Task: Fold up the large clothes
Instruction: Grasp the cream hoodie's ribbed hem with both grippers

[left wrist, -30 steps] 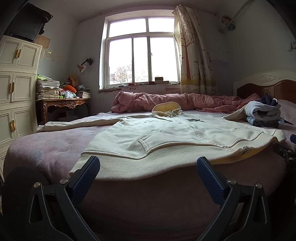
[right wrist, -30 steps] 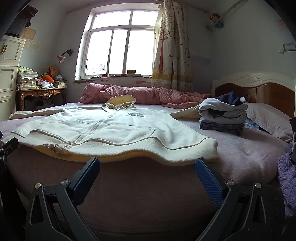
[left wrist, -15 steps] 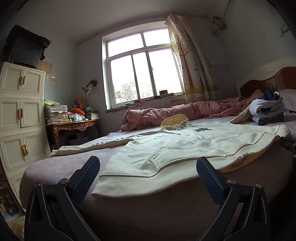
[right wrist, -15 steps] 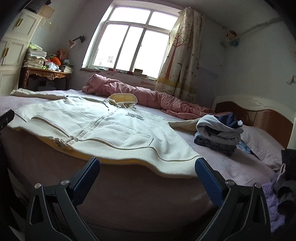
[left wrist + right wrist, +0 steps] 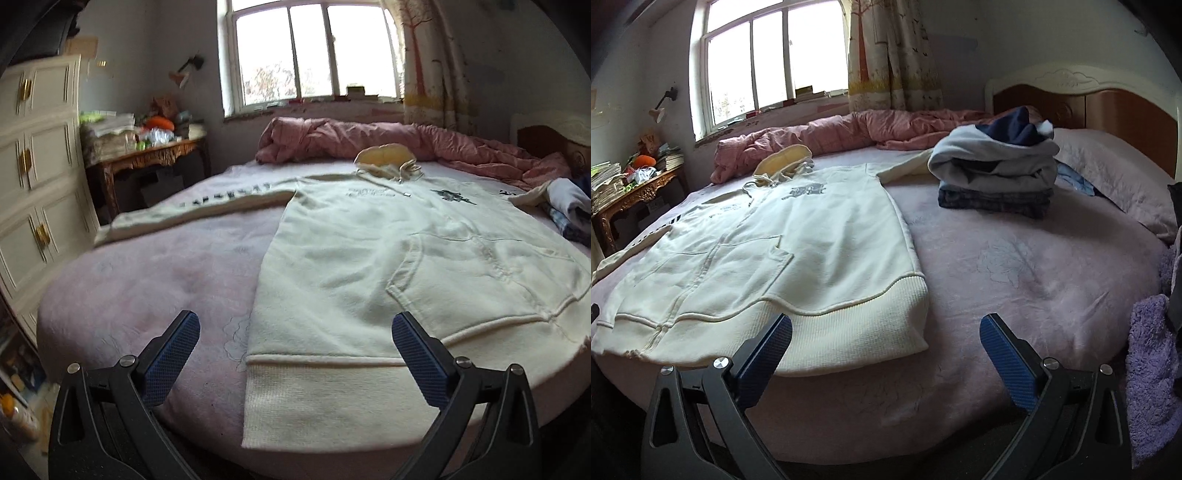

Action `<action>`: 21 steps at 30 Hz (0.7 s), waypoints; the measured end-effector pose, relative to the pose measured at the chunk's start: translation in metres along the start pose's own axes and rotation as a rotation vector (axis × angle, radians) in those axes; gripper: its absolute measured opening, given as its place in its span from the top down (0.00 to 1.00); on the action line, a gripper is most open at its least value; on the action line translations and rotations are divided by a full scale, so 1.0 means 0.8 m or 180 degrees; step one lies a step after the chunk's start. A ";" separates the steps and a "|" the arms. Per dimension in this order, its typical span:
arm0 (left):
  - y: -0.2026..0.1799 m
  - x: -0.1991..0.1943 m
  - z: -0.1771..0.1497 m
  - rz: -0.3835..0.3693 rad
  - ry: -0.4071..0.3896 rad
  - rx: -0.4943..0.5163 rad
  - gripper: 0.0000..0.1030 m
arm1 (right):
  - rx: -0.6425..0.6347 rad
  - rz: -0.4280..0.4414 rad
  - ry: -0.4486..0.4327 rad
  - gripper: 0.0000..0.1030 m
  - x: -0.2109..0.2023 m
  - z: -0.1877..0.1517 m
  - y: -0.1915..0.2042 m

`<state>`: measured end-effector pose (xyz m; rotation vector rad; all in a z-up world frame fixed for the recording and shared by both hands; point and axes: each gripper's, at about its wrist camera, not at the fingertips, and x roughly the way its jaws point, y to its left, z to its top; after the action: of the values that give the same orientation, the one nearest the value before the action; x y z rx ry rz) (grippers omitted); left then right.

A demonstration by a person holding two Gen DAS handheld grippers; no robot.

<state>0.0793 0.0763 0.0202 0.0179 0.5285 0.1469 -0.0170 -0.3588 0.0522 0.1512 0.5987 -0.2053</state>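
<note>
A cream zip hoodie lies flat and face up on the pink bed, hood toward the window, left sleeve stretched out sideways. It also shows in the right wrist view. My left gripper is open and empty, just above the hoodie's left hem corner. My right gripper is open and empty, just above the right hem corner at the bed's near edge.
A stack of folded clothes sits on the bed right of the hoodie, beside a pillow and headboard. A pink quilt lies bunched under the window. A white cabinet and cluttered desk stand left. A purple towel hangs right.
Both grippers have risen and tilted down over the bed, each closer to its hem corner; the left swung left, the right swung right. Both stay open and empty.
</note>
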 end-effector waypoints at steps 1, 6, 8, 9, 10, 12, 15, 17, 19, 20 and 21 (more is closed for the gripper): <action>0.002 0.008 -0.002 0.0056 0.0001 -0.0006 0.00 | 0.0052 0.0034 0.0065 0.07 0.008 0.002 -0.003; -0.011 0.035 -0.022 0.0166 0.0266 0.0098 0.00 | 0.0116 0.0060 0.0362 0.35 0.041 0.007 0.000; 0.001 0.040 -0.031 0.0061 0.0358 -0.0138 0.00 | 0.0126 0.0033 0.0465 0.35 0.053 0.002 0.001; 0.009 0.039 -0.034 -0.0017 0.0368 -0.0272 0.00 | 0.0160 0.0028 0.0488 0.35 0.057 0.000 0.000; 0.016 0.036 -0.037 -0.0084 0.0357 -0.0360 0.00 | 0.0192 0.0027 0.0468 0.36 0.058 -0.003 -0.002; 0.020 0.025 -0.044 -0.0127 0.0288 -0.0374 0.09 | 0.0191 -0.0021 0.0397 0.64 0.055 -0.007 0.000; 0.009 0.000 -0.052 -0.0125 0.0122 -0.0218 0.69 | 0.0189 0.0115 0.0354 0.90 0.051 -0.007 0.002; -0.003 -0.012 -0.049 0.0061 0.0004 0.0016 0.93 | 0.0135 0.0136 0.0263 0.90 0.044 -0.001 0.005; -0.006 -0.021 -0.034 0.0117 -0.0151 0.0151 0.94 | 0.0092 0.0148 0.0133 0.91 0.035 0.014 0.007; -0.003 -0.022 -0.022 0.0121 -0.0209 0.0139 0.94 | 0.0097 0.0173 0.0054 0.91 0.030 0.025 0.006; 0.002 -0.020 -0.003 0.0071 -0.0247 0.0128 0.94 | 0.0116 0.0222 -0.0006 0.91 0.026 0.038 0.005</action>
<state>0.0645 0.0754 0.0264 0.0686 0.4538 0.1567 0.0175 -0.3645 0.0652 0.2066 0.5871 -0.1490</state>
